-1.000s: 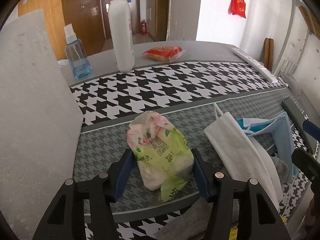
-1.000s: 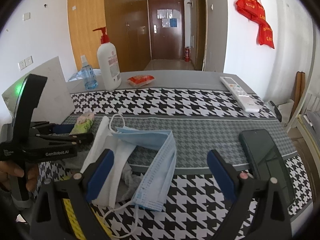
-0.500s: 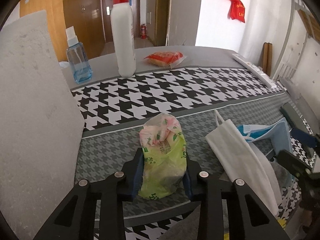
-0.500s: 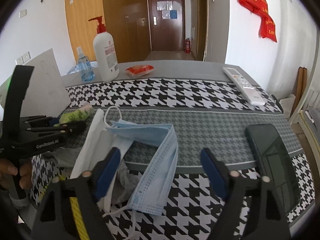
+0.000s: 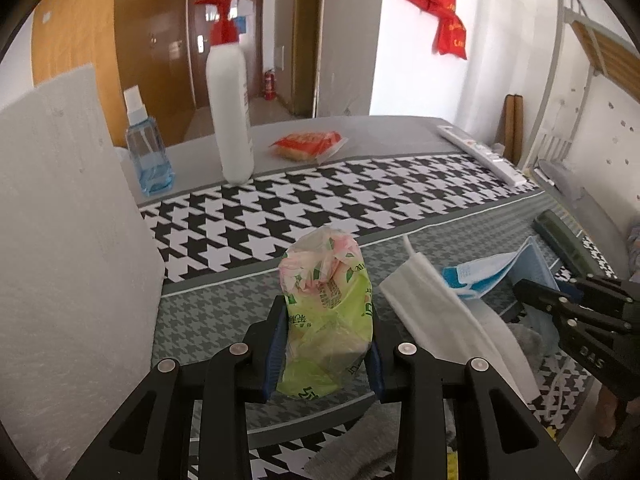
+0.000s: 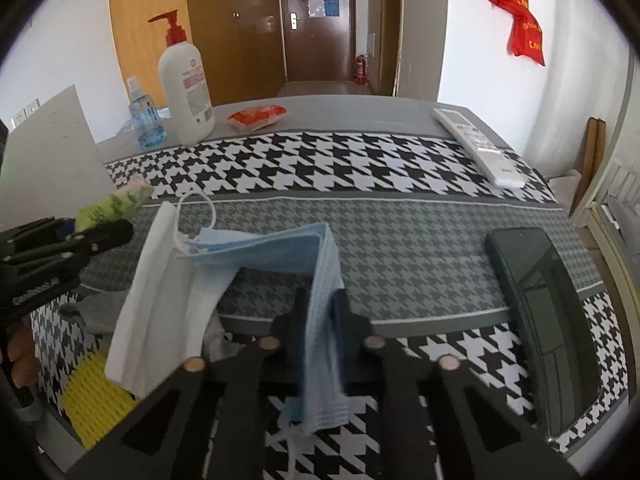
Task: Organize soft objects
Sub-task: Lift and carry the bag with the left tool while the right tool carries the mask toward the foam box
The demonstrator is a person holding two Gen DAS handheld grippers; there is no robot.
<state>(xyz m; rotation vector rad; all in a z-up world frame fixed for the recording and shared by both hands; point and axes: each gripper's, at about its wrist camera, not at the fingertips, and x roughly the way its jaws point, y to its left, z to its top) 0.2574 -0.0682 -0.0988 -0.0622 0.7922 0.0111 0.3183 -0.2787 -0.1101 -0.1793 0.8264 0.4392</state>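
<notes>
My left gripper (image 5: 326,340) is shut on a green and pink tissue pack (image 5: 326,312), held upright just above the houndstooth tablecloth (image 5: 320,200). The pack also shows at the left of the right wrist view (image 6: 114,204). My right gripper (image 6: 320,308) is shut on the folded edge of a blue face mask (image 6: 320,280). A white mask (image 6: 160,292) lies left of it, partly under the blue one. In the left wrist view the white mask (image 5: 448,316) and blue mask (image 5: 480,272) lie to the right of the pack.
A white foam board (image 5: 60,240) stands at the left. A pump bottle (image 5: 230,108), blue spray bottle (image 5: 148,156) and red snack packet (image 5: 308,144) sit at the back. A remote (image 6: 476,144) and dark phone (image 6: 548,300) lie right. A yellow sponge (image 6: 94,396) and grey cloth (image 6: 92,312) lie near the front edge.
My left gripper closed on the tissue pack and lifted it upright. My right gripper moved forward and closed on the blue mask.
</notes>
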